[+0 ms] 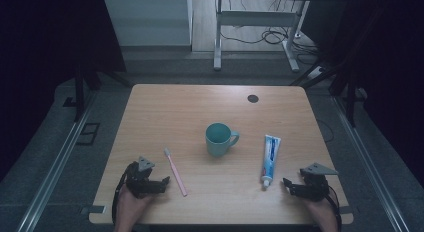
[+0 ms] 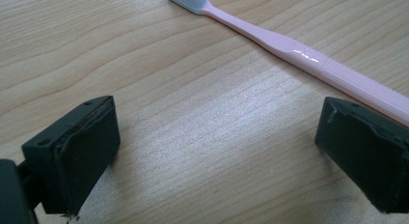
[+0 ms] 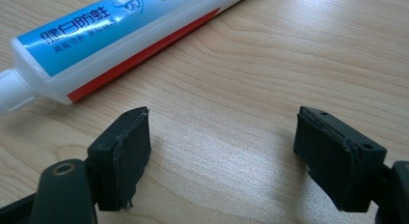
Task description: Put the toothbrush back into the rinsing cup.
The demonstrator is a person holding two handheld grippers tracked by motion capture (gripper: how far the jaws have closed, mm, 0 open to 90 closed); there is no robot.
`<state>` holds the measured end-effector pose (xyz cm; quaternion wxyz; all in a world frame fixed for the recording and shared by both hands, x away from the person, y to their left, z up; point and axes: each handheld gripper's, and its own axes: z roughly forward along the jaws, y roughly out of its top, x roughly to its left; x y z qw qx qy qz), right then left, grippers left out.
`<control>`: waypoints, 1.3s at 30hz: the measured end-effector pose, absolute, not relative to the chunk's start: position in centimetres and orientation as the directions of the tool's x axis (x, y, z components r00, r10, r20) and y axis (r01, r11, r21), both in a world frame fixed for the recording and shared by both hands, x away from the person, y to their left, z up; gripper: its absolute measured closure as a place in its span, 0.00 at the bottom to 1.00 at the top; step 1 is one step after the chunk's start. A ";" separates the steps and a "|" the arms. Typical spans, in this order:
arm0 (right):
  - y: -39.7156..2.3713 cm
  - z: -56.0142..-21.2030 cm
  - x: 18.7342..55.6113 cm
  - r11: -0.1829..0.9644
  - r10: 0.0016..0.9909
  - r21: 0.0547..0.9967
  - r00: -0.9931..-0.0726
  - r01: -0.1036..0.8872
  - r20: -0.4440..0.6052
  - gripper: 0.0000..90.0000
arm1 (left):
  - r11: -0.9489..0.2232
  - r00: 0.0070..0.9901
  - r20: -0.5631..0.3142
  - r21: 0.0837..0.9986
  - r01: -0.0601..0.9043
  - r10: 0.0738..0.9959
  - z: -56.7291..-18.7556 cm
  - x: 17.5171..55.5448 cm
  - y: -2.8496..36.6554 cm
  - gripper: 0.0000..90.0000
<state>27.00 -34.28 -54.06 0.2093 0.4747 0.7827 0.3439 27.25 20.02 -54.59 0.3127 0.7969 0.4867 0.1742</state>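
Observation:
A pink toothbrush (image 1: 175, 171) with a pale head lies on the wooden table (image 1: 165, 107), left of centre. My left gripper (image 1: 157, 184) rests low beside its handle end, jaws wide open on bare wood; in the left gripper view the toothbrush (image 2: 299, 52) runs past the right pad (image 2: 366, 151). A teal mug (image 1: 219, 139) stands upright mid-table. A blue and white toothpaste tube (image 1: 270, 157) lies to its right, cap toward me. My right gripper (image 1: 291, 188) sits open just right of the cap. In the right gripper view the tube (image 3: 115, 35) lies beyond the left pad (image 3: 126, 151).
A dark round cable hole (image 1: 253, 98) sits near the table's far edge. Beyond the table stand a white desk frame (image 1: 255, 37) and loose cables on the floor. Metal rails (image 1: 55, 162) run along both sides.

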 end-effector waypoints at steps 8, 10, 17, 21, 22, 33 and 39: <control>-34.2 -54.1 27.1 0.311 0.888 0.737 -0.461 0.600 0.001 0.23 | -0.337 0.471 -0.026 0.664 0.668 0.882 -54.6 27.3 20.0 0.00; -34.2 -54.1 27.1 0.311 0.887 0.737 -0.461 0.601 0.001 0.23 | -0.337 0.471 -0.026 0.664 0.668 0.882 -54.6 27.3 20.0 0.00; -34.2 -54.1 27.1 0.312 0.887 0.736 -0.461 0.600 0.000 0.23 | -0.338 0.471 -0.025 0.664 0.667 0.882 -54.6 27.3 20.0 0.00; -34.2 -54.1 27.1 0.312 0.887 0.736 -0.461 0.601 0.001 0.23 | -0.333 0.469 -0.027 0.667 0.666 0.883 -54.6 27.3 20.0 0.01; -34.2 -54.1 27.1 0.311 0.887 0.736 -0.461 0.601 0.001 0.23 | -0.334 0.471 -0.027 0.670 0.663 0.882 -54.6 27.3 20.1 0.02; -34.2 -54.1 27.2 0.315 0.885 0.736 -0.466 0.599 0.000 0.22 | -0.316 0.455 -0.034 0.674 0.667 0.890 -53.7 27.4 20.4 0.34; -34.1 -54.1 27.3 0.315 0.886 0.736 -0.464 0.600 0.000 0.22 | -0.305 0.461 -0.059 0.675 0.672 0.886 -53.4 27.8 20.1 0.62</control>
